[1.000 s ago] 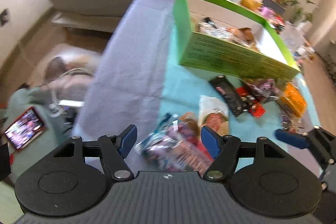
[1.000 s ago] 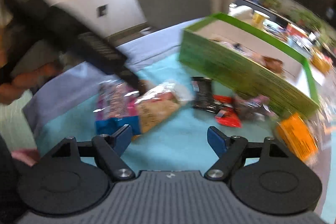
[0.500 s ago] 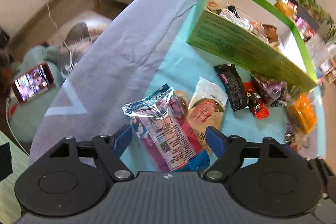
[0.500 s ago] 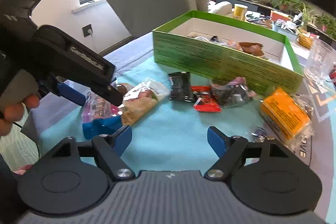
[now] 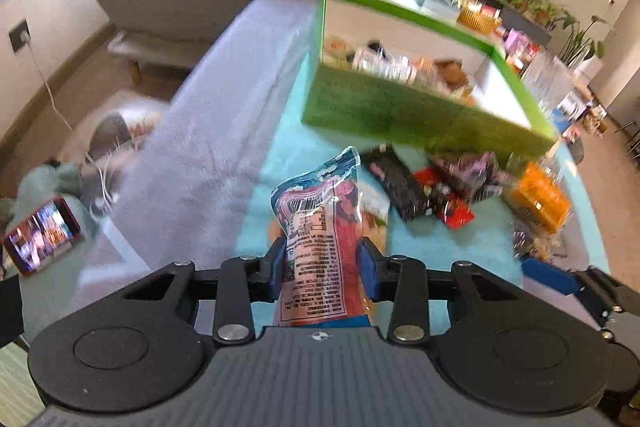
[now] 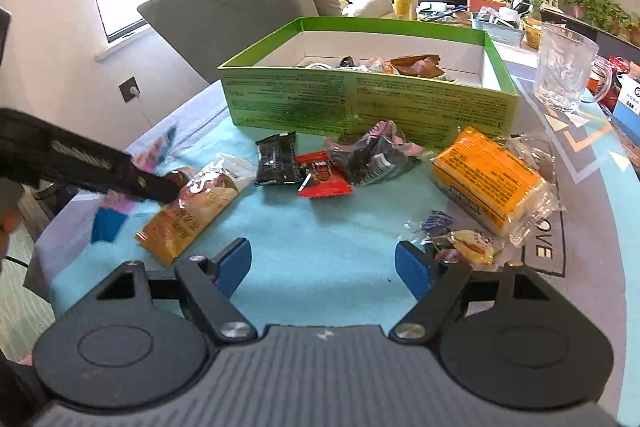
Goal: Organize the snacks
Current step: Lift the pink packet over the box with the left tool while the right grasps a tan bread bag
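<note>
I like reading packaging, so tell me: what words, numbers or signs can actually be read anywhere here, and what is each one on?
"OVE": on the table mat, cut off by a wrapper.
"2", "3", "4": on the green box; its fine print is too small.
Orange packet: print too small.
Tan snack bag: characters unclear.
Pink snack bag, in the closing left gripper: barcode and text blurred.

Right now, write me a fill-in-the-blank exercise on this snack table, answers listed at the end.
1. The left gripper is closing its jaws on a red and ____ snack packet.
2. Nothing lies between the pads of the ____ gripper.
3. The green box has ____ inner walls.
4. The clear glass mug stands upright beside the box, and the ____ packet lies in front of it.

Missing words: blue; right; white; orange
</note>
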`<state>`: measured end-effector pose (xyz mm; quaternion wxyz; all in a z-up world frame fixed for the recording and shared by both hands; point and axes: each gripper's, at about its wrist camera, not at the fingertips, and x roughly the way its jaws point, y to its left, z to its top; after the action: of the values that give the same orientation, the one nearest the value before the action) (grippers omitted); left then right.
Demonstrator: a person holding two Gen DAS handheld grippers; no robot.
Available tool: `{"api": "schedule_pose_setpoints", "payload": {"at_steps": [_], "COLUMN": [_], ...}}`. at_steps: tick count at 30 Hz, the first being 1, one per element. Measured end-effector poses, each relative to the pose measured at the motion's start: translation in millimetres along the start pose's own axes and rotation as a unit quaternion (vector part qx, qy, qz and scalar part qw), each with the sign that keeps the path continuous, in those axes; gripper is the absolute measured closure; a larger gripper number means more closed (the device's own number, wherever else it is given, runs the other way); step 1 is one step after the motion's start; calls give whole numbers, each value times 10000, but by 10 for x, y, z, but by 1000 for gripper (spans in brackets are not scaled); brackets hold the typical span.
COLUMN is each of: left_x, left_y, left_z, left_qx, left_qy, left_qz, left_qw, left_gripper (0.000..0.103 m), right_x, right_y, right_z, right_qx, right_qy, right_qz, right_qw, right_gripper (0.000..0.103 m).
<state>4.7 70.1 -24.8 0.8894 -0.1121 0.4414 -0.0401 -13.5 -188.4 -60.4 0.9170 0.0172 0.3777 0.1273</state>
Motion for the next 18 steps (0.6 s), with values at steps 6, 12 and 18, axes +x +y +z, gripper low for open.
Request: {"api": "schedule_pose_setpoints", "payload": {"at_steps": [6, 12, 18], "left_x": [-159, -94, -66], "left_y": [43, 167, 284], "left_z": [82, 74, 103], "left_qx": [226, 157, 141], "left_qy": [-510, -465, -480], "left_qz": [170, 68, -2], "left_qw": [9983, 9988, 9987], "left_gripper": [68, 68, 68], "right_x": [54, 217, 476], "right_y": [159, 485, 826], "right_z": [78, 143, 252], "right_qx": [-37, -226, -414], "right_qy": [25, 240, 376], "right_qz": [350, 710, 318], "right_qw": [9994, 9969, 9979], "right_gripper": [43, 43, 43]}}
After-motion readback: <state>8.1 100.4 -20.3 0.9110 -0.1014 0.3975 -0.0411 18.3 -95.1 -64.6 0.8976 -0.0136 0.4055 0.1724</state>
